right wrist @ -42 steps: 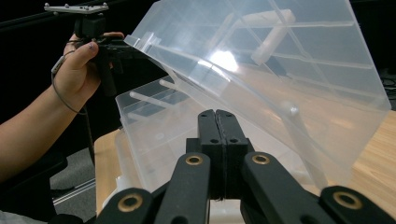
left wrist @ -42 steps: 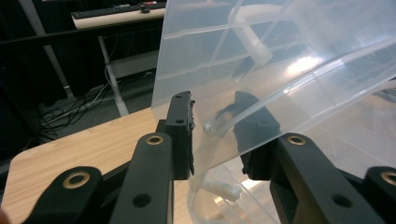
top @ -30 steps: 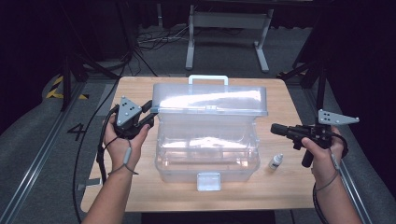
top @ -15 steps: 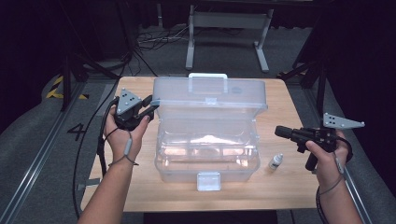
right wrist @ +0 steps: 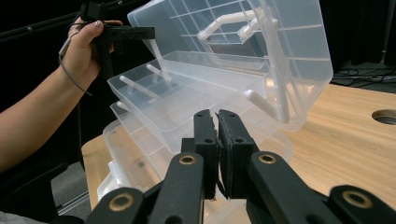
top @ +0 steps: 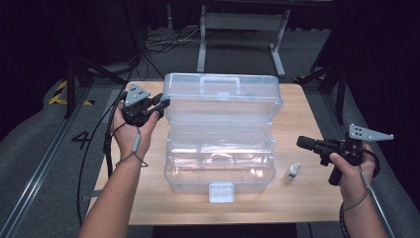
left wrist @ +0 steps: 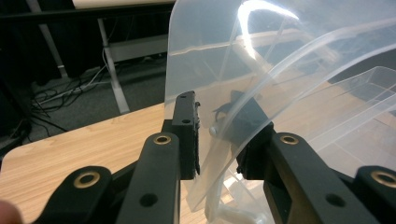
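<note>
1. The left tongs (top: pixel 161 106) pinch the lid (top: pixel 223 96) edge, holding the clear box (top: pixel 220 163) open on the bench (top: pixel 297 198).
2. The right tongs (top: pixel 303 143) hover clenched and empty beside a small bottle (top: pixel 292 172), likely ready to grab it.

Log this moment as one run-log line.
left gripper: shut on lid edge, lid raised | right gripper: shut, empty | bottle: on table

Clear, glossy plastic forms the storage box lid (left wrist: pixel 289 70) pinched between the left gripper (left wrist: pixel 217 140)'s matt black plastic fingers (left wrist: pixel 187 130). The table (top: pixel 307 198) is smooth pale wood. The dropper bottle (top: pixel 292 171) looks like white plastic.
</note>
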